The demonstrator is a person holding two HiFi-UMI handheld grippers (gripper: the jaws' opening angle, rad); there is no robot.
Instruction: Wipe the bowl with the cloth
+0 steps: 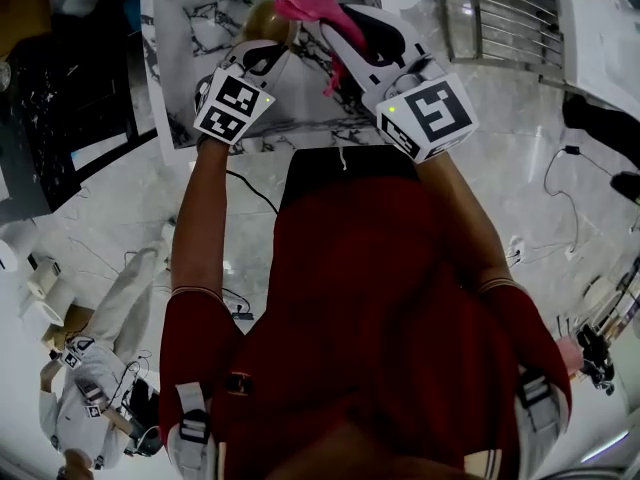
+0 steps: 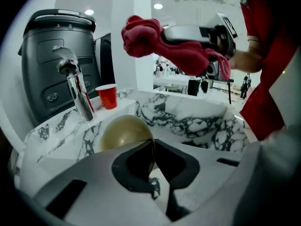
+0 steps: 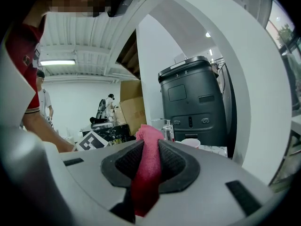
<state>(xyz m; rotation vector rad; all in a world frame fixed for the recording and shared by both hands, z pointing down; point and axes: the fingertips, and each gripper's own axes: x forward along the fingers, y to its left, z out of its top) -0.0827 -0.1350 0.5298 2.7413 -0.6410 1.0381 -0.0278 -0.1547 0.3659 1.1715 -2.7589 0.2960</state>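
Note:
A gold bowl (image 2: 123,132) is held by its rim, tilted on edge over the marble sink (image 2: 197,121); my left gripper (image 2: 151,160) is shut on that rim. In the head view the bowl (image 1: 262,20) shows just beyond the left gripper (image 1: 262,50). A pink-red cloth (image 3: 146,171) is pinched between the jaws of my right gripper (image 3: 149,166), which is shut on it. The cloth (image 2: 169,46) hangs bunched in the air above and beyond the bowl, apart from it. In the head view the cloth (image 1: 310,6) sits to the right of the bowl, in the right gripper (image 1: 335,33).
A chrome tap (image 2: 77,91) and a red cup (image 2: 108,96) stand on the sink's marble ledge, in front of a dark grey machine (image 2: 56,65). The sink basin (image 1: 215,28) lies below both grippers. People stand in the background.

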